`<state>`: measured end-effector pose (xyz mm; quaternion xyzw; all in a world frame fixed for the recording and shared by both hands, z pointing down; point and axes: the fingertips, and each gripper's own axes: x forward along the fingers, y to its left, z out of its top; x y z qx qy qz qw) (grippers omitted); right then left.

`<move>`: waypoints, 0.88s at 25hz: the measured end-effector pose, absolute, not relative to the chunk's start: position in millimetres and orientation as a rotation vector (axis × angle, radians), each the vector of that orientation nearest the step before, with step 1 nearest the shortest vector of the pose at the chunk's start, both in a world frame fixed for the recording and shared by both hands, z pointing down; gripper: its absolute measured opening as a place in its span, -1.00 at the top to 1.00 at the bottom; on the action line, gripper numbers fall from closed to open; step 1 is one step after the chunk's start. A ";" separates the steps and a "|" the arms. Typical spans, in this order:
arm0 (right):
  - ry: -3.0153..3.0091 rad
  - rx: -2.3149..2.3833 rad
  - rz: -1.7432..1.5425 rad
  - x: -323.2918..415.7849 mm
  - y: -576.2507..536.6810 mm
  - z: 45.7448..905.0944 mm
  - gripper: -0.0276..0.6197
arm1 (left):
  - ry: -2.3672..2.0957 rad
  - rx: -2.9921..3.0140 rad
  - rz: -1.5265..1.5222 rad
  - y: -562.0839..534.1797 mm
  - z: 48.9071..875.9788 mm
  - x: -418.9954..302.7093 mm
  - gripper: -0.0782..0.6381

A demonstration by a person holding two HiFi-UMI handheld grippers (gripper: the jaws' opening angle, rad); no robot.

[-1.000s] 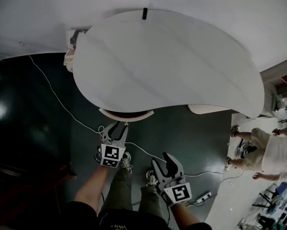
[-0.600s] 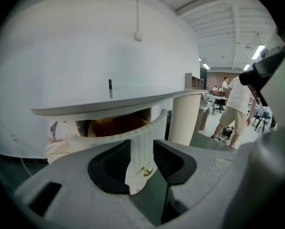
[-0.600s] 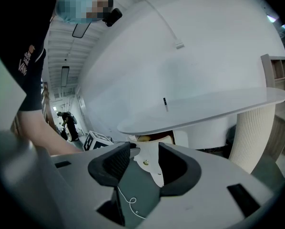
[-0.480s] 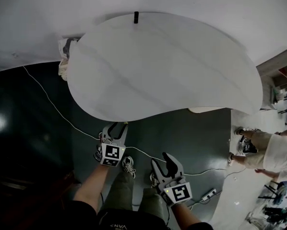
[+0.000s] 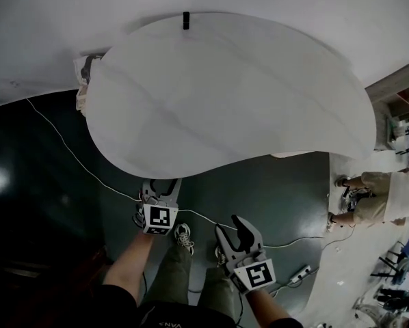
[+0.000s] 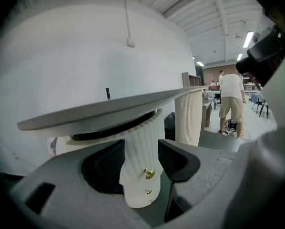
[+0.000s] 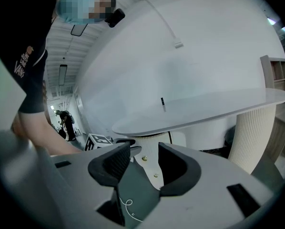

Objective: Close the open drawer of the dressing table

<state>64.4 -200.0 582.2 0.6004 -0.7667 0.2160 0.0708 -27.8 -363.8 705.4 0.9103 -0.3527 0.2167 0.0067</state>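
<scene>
The left grey plastic tongs (image 5: 162, 184) (image 6: 141, 151), carried on the bare left forearm (image 5: 129, 265), point forward and slightly down. Their jaws have just been opening and grip nothing. The right grey plastic tongs (image 5: 232, 229) (image 7: 145, 159) hang nearer the body, jaws apart and empty.

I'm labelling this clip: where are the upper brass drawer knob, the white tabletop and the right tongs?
upper brass knob (image 6: 149, 173): left gripper view, on its round head.
white tabletop (image 5: 225, 101): head view, bare middle of its surface.
right tongs (image 5: 229, 225): head view, midway between the two tips.

White cable (image 5: 81, 162) across dark floor (image 5: 27, 197); bystander (image 5: 396, 197) at right; power strip (image 5: 295, 277).
</scene>
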 end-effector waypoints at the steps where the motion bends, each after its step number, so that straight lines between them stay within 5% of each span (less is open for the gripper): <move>1: -2.301 1.810 0.651 65.1 -200.9 583.5 0.33 | -1.106 2.855 0.683 -365.0 706.7 -27.9 0.19; 22: -2.288 1.844 0.675 60.8 -192.9 588.4 0.33 | -1.128 2.916 0.694 -391.4 705.1 -20.5 0.16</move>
